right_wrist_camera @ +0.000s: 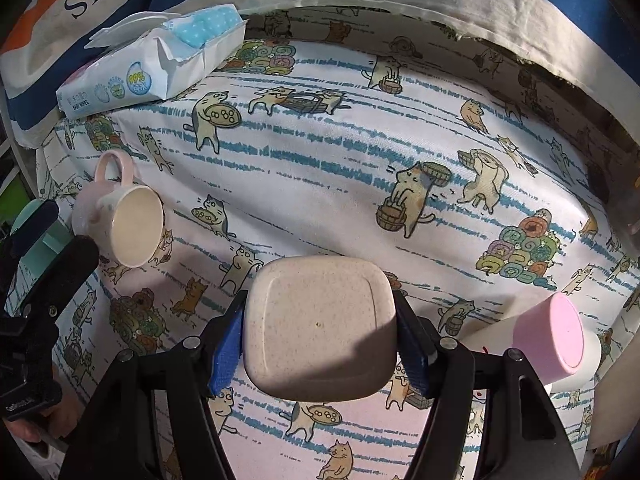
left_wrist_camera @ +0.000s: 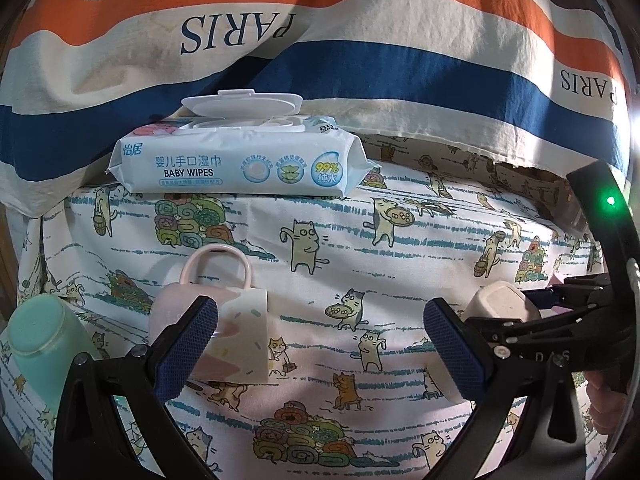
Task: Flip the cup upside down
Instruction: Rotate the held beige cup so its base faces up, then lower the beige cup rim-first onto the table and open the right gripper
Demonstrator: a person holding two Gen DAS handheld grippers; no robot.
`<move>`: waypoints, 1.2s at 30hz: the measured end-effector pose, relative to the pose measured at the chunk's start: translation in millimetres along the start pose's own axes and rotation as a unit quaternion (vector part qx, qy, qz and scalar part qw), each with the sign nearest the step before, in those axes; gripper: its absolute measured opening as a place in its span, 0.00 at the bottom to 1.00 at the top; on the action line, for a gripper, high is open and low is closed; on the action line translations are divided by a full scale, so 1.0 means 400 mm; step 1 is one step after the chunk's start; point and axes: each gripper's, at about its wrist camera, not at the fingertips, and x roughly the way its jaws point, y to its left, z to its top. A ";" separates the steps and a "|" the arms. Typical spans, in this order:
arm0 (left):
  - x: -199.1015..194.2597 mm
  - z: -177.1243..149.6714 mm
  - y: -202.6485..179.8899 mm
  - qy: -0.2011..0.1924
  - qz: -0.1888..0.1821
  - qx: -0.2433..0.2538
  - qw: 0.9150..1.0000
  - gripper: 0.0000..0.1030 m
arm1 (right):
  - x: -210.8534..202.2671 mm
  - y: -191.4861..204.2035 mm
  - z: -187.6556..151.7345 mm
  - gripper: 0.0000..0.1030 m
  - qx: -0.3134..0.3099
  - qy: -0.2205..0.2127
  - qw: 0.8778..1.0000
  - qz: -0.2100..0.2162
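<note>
Right gripper (right_wrist_camera: 320, 344) clamped on beige speckled square cup (right_wrist_camera: 320, 328), base facing camera, held above the cat-print cloth (right_wrist_camera: 320, 160). Left gripper (left_wrist_camera: 320, 344) wide open, holding nothing, near the cloth's left edge; pink handled mug (left_wrist_camera: 224, 320) on its side just past its left finger. Baby wipes pack (left_wrist_camera: 240, 164) at far-left corner.

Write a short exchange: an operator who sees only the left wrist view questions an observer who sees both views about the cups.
Operator: Is the beige cup at my right edge gripped?
Observer: Yes. The right gripper is shut on it, with a blue pad on either side.
Operator: Is anything inside the pink mug?
Observer: No. It lies on its side with its mouth open to the right wrist camera, and the cream inside looks empty.
</note>
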 end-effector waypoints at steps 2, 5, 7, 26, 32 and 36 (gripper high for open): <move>0.003 -0.002 -0.003 0.001 0.001 0.004 1.000 0.99 | 0.008 -0.005 0.001 0.67 0.004 -0.001 1.000 0.003; 0.004 -0.004 -0.005 -0.001 0.005 0.010 1.000 0.99 | 0.021 -0.013 0.000 0.67 0.011 -0.007 1.000 0.004; 0.004 -0.003 -0.005 -0.002 0.004 0.010 1.000 0.99 | 0.026 -0.021 -0.001 0.67 0.018 -0.009 1.000 0.010; -0.101 -0.005 -0.060 -0.098 -0.039 0.055 0.993 0.99 | -0.284 -0.152 -0.132 0.99 0.064 -0.296 0.953 -0.019; -0.109 -0.029 -0.086 -0.122 -0.031 0.076 0.989 0.99 | -0.243 -0.191 -0.186 0.99 0.084 -0.313 0.946 -0.029; -0.111 -0.040 -0.092 -0.128 -0.036 0.078 0.988 0.99 | -0.215 -0.193 -0.220 0.99 0.090 -0.320 0.943 -0.035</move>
